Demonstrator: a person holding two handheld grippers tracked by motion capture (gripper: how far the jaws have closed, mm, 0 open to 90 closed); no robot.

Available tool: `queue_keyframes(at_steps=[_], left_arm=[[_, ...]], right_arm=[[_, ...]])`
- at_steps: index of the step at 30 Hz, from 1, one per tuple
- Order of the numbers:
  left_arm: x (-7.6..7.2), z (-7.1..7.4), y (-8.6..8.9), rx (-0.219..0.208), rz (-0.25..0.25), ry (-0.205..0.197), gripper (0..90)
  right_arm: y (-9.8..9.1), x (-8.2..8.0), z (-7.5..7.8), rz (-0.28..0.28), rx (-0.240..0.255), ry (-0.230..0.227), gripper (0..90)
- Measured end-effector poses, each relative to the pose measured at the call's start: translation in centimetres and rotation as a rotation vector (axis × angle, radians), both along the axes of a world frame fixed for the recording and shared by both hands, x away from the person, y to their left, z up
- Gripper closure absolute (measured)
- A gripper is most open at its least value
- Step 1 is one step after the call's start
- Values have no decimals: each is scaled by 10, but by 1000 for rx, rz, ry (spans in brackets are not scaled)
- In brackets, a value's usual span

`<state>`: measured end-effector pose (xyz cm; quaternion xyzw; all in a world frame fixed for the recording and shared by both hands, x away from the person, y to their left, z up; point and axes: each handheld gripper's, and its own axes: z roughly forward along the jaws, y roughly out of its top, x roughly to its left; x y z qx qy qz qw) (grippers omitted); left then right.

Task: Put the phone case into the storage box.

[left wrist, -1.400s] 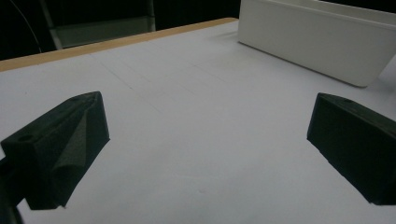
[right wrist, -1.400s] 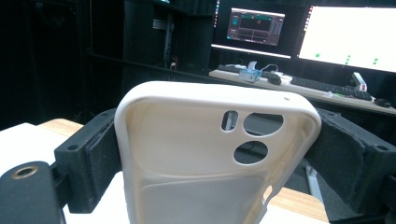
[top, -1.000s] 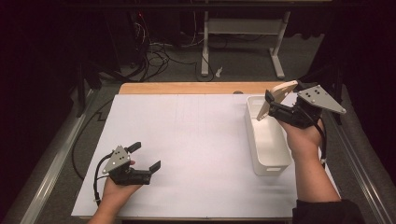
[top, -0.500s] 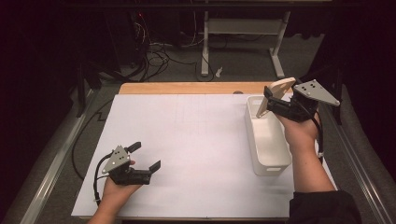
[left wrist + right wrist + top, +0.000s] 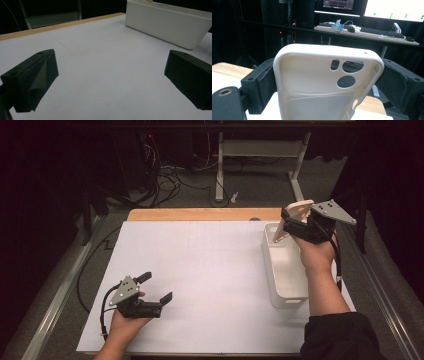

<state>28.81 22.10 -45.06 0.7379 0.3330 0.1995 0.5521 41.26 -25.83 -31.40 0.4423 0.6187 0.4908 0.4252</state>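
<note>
1. The right gripper (image 5: 292,222) pinches a cream rubbery phone case (image 5: 322,82) by its side edges, above the far end of the white oblong plastic bin (image 5: 285,270).
2. The left gripper (image 5: 152,287) rests with jaws spread over open white sheet (image 5: 210,270).
3. Since a second ago, the case has lifted slightly away.
4. A wooden table edge (image 5: 200,214) borders the dark room.

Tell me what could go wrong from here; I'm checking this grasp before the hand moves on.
The right gripper pinches the cream phone case only across its thin side walls, so the soft shell might flex and slip out. It hangs over the far end of the white bin; a drop could land in the bin or outside it. The left gripper rests open, far away, unable to help.
</note>
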Motion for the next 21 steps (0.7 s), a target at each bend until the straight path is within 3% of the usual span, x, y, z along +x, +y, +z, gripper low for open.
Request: queue_keyframes(at_steps=[21], left_arm=[[-1,2,2,-12,-5,-4,2]], right_arm=[[16,30,-22,-93,-22,55,98]])
